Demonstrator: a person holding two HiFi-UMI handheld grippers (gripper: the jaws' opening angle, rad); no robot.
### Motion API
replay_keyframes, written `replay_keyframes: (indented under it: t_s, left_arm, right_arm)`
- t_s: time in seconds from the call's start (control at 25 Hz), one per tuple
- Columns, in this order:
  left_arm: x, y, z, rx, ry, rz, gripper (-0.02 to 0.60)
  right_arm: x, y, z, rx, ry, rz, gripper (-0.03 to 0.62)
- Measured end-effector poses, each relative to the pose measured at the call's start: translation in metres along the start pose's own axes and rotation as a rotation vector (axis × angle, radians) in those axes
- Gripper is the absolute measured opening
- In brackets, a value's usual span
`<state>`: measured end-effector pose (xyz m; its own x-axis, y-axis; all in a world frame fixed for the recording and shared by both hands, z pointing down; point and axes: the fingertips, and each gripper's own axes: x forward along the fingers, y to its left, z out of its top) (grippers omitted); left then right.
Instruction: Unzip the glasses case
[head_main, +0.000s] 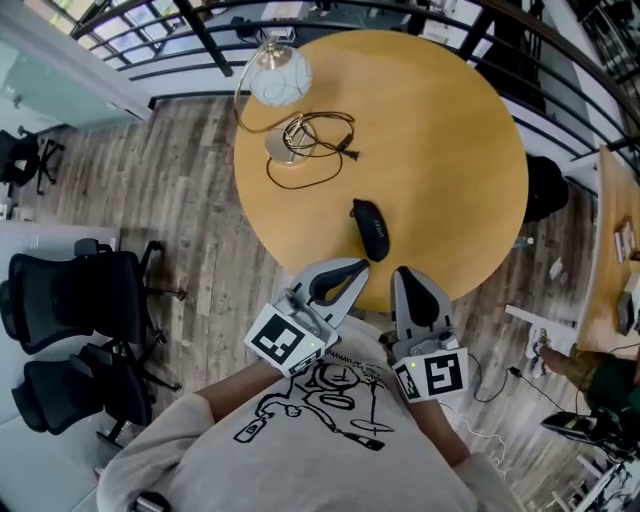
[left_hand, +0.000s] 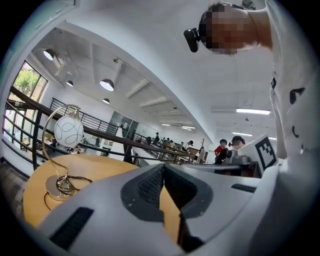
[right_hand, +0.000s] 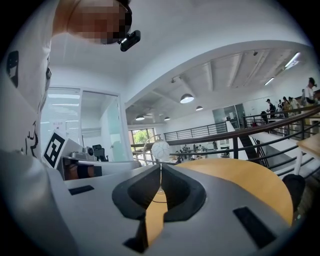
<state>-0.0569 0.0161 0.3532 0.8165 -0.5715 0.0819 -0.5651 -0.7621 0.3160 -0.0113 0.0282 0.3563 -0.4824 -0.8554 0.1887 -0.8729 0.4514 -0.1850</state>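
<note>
The black glasses case (head_main: 370, 228) lies zipped on the round wooden table (head_main: 450, 150), close to its near edge. Both grippers hover at that edge, just short of the case. My left gripper (head_main: 357, 269) is shut and empty, pointing at the case from the lower left. My right gripper (head_main: 403, 273) is also shut and empty, a little to the case's lower right. In the left gripper view the left gripper (left_hand: 163, 168) has its jaws together over the table (left_hand: 90, 172). The right gripper (right_hand: 161, 168) shows the same. Neither gripper view shows the case.
A globe lamp (head_main: 280, 76) with a coiled cord (head_main: 318, 140) stands at the table's far left, also seen as the lamp (left_hand: 68, 131) and lamp (right_hand: 161, 149). Black office chairs (head_main: 80, 300) stand on the floor at left. A railing (head_main: 560, 60) curves behind the table.
</note>
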Motion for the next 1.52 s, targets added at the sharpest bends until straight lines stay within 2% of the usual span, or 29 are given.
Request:
replay_keyframes:
  t_s: [0.24, 0.52, 0.68, 0.88, 1.08, 1.16, 1.24, 1.52]
  left_arm:
    - [0.011, 0.018, -0.004, -0.027, 0.026, -0.014, 0.009]
    - [0.030, 0.022, -0.005, -0.028, 0.043, -0.015, 0.009]
    - [0.042, 0.028, -0.005, -0.035, 0.042, 0.017, 0.009]
    - [0.057, 0.040, -0.018, -0.045, 0.082, 0.040, 0.009]
    - [0.065, 0.066, -0.054, -0.054, 0.132, 0.097, 0.009]
    - [0.069, 0.076, -0.072, -0.081, 0.162, 0.110, 0.009]
    - [0.072, 0.085, -0.090, -0.099, 0.194, 0.117, 0.009]
    - [0.073, 0.112, -0.143, -0.154, 0.273, 0.146, 0.009]
  right_arm:
    - [0.017, -0.017, -0.001, 0.013, 0.014, -0.033, 0.023]
    - [0.028, -0.034, 0.001, 0.010, 0.022, -0.020, 0.022]
    - [0.033, -0.050, -0.001, 0.012, 0.045, 0.013, 0.023]
    - [0.048, -0.074, -0.018, 0.028, 0.132, 0.068, 0.025]
    - [0.072, -0.087, -0.065, 0.064, 0.269, 0.122, 0.045]
    - [0.083, -0.091, -0.092, 0.089, 0.347, 0.139, 0.128]
    - [0.093, -0.093, -0.121, 0.114, 0.427, 0.155, 0.172]
    - [0.118, -0.099, -0.224, 0.128, 0.677, 0.156, 0.257]
